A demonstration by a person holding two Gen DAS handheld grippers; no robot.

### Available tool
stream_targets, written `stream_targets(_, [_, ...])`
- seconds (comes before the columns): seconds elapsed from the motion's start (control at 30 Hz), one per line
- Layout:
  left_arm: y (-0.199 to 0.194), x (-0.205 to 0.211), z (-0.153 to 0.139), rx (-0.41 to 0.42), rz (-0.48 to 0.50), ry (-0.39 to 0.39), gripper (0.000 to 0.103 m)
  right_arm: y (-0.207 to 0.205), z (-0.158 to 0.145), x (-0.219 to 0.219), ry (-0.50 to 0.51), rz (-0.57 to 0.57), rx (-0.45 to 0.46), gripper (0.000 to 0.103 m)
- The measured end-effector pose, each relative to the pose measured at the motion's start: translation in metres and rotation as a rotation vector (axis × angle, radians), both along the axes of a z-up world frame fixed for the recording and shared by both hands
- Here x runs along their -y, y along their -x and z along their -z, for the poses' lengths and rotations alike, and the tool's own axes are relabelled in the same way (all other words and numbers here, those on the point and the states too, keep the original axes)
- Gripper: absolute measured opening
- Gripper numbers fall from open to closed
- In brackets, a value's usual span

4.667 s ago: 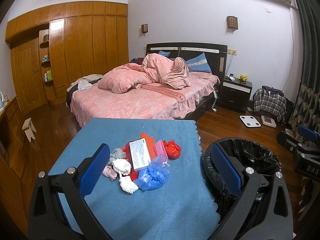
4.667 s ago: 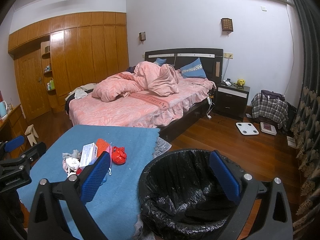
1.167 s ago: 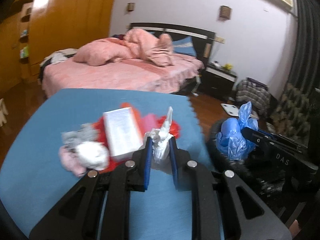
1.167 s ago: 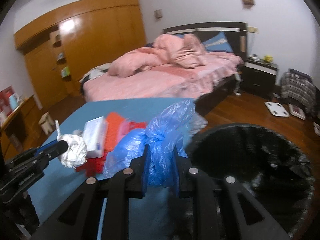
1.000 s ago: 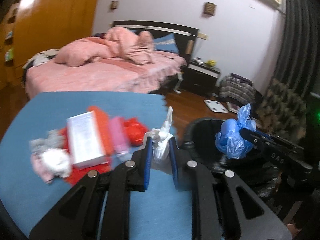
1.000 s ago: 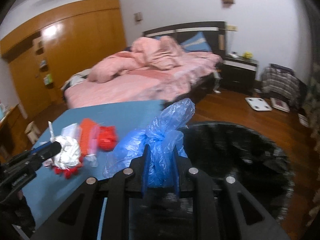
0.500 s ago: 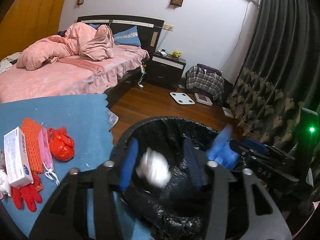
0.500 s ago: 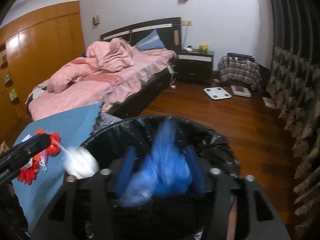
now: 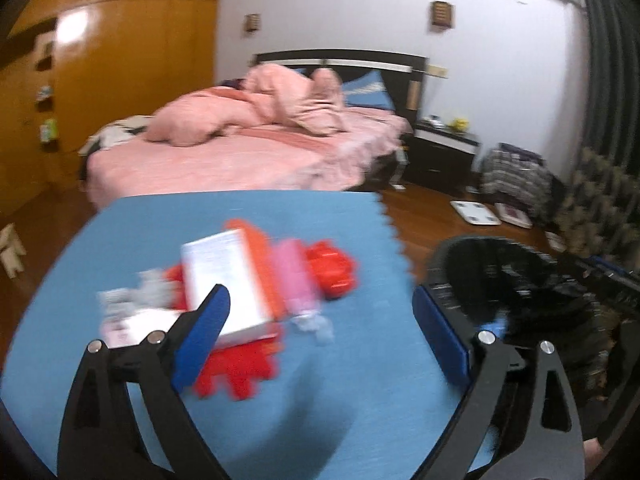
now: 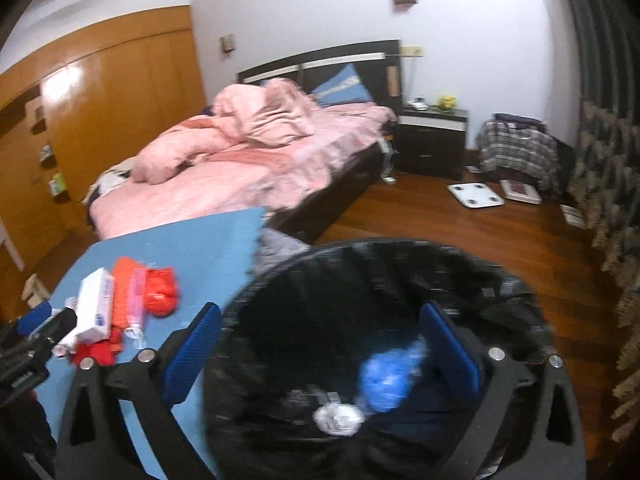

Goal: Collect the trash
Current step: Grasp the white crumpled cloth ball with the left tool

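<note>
Dropping step in hand: both the left gripper (image 9: pixel 320 340) and right gripper (image 10: pixel 320 352) opening with nothing between the jaws, blue bag (image 10: pixel 384 384) and paper wad (image 10: pixel 338 418) lying in the bin (image 10: pixel 400 256) at right; next, reaching left to the pile (image 9: pixel 256 280) on the blue table (image 9: pixel 240 212) (box, red scraps).

trash pile (image 9: pixel 256 292) on table (image 9: pixel 360 400) | bin (image 10: pixel 380 280) right of table

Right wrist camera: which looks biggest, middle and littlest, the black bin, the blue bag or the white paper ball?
1. Black bin, biggest by far.
2. Blue bag, lying inside the bin.
3. White paper ball, beside the bag, littlest.
The picture is blurry, but the bag clearly looks bigger than the ball.
</note>
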State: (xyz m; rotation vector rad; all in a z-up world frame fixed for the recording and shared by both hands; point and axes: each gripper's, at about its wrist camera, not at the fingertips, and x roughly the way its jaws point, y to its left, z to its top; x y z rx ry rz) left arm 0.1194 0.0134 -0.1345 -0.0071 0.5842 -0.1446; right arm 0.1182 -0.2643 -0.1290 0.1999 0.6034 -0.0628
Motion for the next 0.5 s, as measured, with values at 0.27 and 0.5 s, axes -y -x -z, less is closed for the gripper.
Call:
stream_targets(0.27, [0.003,-0.082,0.015,-0.023,-0.213,-0.034,0.088,-0.022,0.001,-0.095,0.025,-0.186,0.048,0.098])
stream_targets(0.5, [-0.01,-0.107,0.028,-0.068,-0.231,-0.012,0.075,-0.036,0.013,-0.142,0.064,-0.267,0.035,0.097])
